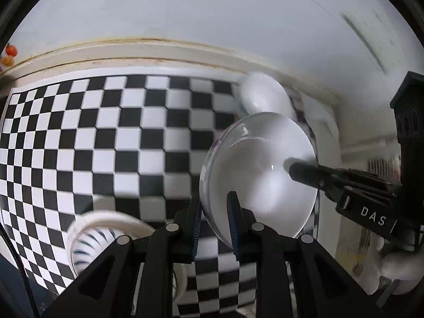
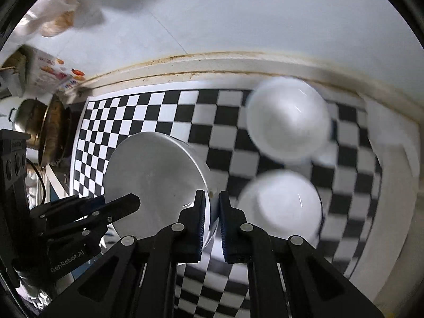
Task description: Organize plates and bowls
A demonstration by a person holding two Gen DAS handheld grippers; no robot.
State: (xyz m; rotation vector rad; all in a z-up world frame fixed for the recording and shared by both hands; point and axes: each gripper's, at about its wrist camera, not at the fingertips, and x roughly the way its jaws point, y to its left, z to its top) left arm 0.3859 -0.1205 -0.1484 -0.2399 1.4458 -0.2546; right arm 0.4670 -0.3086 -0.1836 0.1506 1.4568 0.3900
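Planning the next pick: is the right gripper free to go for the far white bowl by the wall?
Probably not yet. The right gripper is shut on the rim of the white plate, shared with the left gripper. The far white bowl itself sits uncovered.

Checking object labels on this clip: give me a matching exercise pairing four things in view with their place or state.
Things:
1. white plate
2. striped bowl
3. metal pot
4. plain white bowls

Places or states:
A. beyond the left edge of the checkered mat
B. near each other on the mat, right wrist view
C. gripped at its rim by the left claw and the right claw
D. blue stripes inside, lower left of the left wrist view

Pairs: 1-C, 2-D, 3-A, 4-B
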